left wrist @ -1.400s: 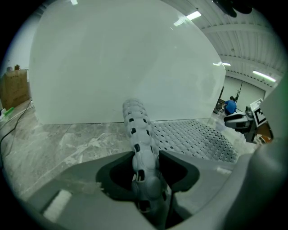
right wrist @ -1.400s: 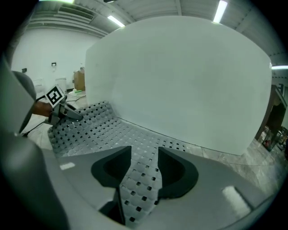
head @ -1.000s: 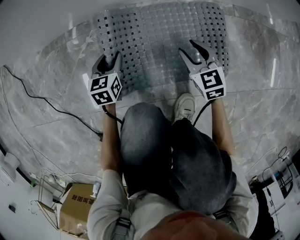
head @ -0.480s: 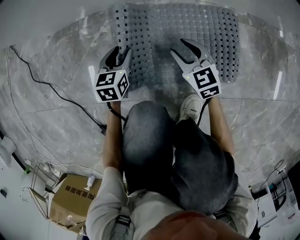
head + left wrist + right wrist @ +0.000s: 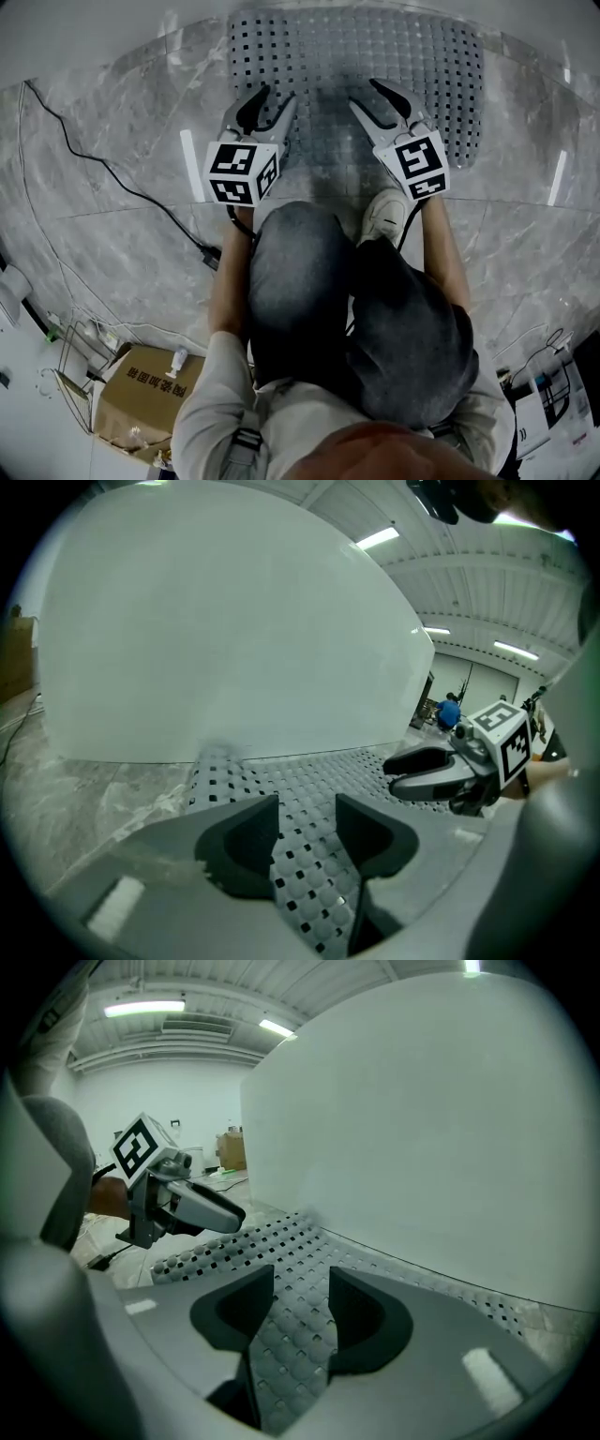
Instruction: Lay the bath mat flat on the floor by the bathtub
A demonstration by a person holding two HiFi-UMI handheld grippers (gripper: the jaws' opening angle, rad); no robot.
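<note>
The grey perforated bath mat lies spread flat on the marble floor, against the white bathtub. My left gripper hovers over the mat's near left part. Its jaws have just been opening and stand wide with nothing pressed between them. In the left gripper view the mat shows under the left gripper. My right gripper is open above the mat's near middle. The right gripper view shows the mat below the empty right gripper.
A black cable runs over the floor at left. A cardboard box and a wire rack sit behind at lower left. The person's white shoe stands just short of the mat's near edge, with the knees below it.
The left gripper has lifted off the mat's near left edge and moved right over the mat, with its jaws wider. The right gripper shifted a little and then held still.
</note>
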